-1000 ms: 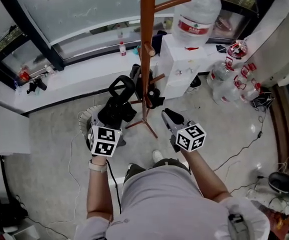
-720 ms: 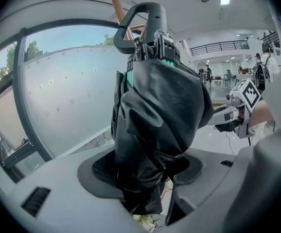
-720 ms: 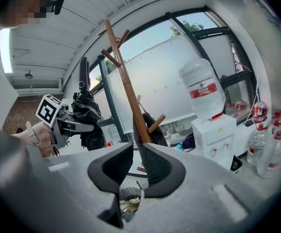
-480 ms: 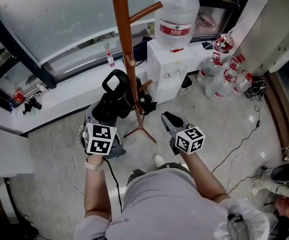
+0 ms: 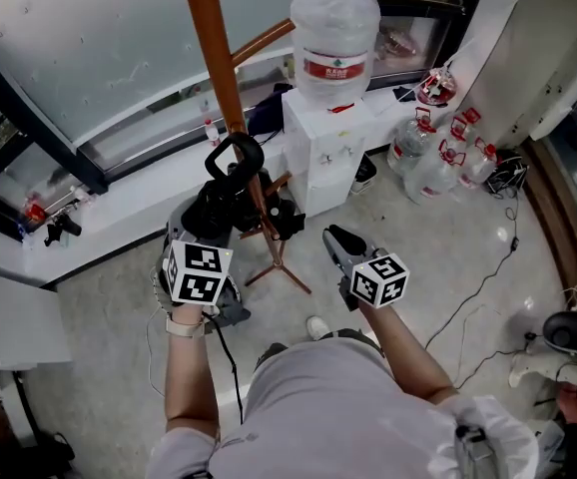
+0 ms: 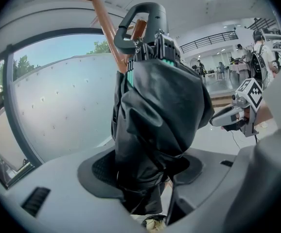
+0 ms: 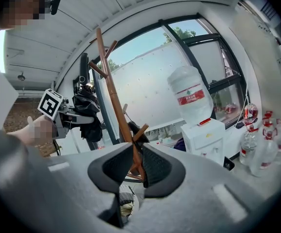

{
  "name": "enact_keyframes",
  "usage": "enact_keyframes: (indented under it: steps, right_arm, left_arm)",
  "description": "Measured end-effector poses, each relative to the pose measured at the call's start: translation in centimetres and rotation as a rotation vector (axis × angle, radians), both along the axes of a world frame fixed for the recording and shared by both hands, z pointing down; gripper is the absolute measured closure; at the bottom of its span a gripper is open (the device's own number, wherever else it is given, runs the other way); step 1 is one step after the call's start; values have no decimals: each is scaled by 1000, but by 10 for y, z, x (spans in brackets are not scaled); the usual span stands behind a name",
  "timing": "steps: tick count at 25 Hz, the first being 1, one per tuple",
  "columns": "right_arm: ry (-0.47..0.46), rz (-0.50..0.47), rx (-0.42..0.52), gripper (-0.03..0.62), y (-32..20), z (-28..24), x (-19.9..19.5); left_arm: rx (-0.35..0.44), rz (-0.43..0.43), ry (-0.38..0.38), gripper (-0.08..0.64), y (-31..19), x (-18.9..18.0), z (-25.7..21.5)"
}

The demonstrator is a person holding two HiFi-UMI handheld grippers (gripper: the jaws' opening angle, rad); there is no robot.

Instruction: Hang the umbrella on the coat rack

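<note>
The black folded umbrella stands upright in my left gripper, whose jaws are shut on its bundled canopy. Its loop handle lies against the brown pole of the coat rack in the head view; whether they touch I cannot tell. In the left gripper view the handle rises in front of the pole. My right gripper hangs to the right of the rack's feet, its jaws a narrow gap apart with nothing between them. Through that gap the pole shows.
A white water dispenser with a big bottle stands just right of the rack. Several water bottles sit on the floor beyond it. A window ledge runs behind the rack. Cables trail across the floor at right.
My left gripper has lifted the umbrella, bringing its handle up against the pole. The right gripper has shifted only slightly and stays empty.
</note>
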State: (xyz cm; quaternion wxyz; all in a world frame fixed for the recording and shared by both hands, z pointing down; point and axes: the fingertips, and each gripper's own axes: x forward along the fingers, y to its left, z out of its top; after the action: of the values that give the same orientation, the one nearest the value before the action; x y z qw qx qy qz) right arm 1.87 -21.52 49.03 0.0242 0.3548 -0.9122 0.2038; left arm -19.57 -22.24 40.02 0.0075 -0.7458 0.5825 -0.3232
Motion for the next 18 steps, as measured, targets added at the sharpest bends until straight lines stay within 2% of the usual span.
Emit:
enact_keyframes:
  steps: [18]
  right_arm:
    - [-5, -1, -15, 528, -5, 2, 1]
  left_arm:
    - [-27, -37, -28, 307, -19, -7, 9]
